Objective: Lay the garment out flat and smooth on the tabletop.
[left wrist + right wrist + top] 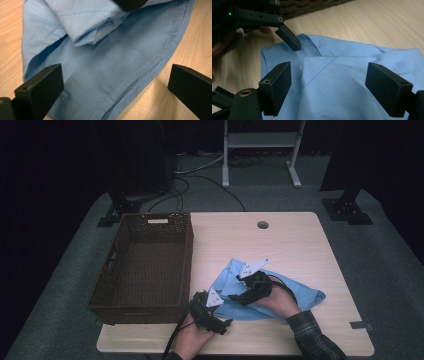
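Shirt (280,295) lies on table (300,245), beside bare-floored basket (145,265).

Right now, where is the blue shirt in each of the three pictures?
High view: the shirt lies right of the basket, near the table's front edge.
Left gripper view: shirt spreads across the middle, hem curving lower right.
Right gripper view: shirt covers the lower centre and right.
Shared landmark: the pale wooden table.
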Motion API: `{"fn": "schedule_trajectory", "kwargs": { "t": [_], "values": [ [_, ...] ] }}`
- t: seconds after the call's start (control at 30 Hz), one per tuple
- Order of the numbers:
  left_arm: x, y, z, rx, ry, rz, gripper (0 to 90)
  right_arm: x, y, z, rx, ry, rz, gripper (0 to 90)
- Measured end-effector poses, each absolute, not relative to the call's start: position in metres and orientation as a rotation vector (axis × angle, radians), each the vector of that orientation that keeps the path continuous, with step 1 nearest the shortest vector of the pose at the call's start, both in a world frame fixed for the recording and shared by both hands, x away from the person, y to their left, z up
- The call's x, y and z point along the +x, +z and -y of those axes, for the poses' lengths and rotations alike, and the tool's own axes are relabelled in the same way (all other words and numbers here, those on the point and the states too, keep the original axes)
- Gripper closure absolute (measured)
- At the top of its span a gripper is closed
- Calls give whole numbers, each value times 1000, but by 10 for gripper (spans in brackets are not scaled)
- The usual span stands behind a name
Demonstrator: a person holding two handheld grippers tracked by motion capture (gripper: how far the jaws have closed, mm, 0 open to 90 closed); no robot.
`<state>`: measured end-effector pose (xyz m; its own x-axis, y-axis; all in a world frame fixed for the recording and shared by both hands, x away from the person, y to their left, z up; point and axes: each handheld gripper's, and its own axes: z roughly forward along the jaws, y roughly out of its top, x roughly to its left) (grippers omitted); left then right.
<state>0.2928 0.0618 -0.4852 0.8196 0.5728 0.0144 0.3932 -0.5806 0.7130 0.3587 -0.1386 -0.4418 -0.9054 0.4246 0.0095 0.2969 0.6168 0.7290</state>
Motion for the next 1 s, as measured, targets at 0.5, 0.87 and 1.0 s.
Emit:
{"fn": "schedule_trajectory", "kwargs": {
  "t": [0.5,0.87,1.0],
  "values": [
    [293,-485,-62,2266,314,-703,0,359,-467,125,545,1050,-2706,242],
    [293,-485,-62,2262,314,-706,0,351,-468,121,475,992,-2640,629],
    [293,-485,-62,2260,313,-707,0,350,-465,121,479,1008,-2659,811]
  ]
}}
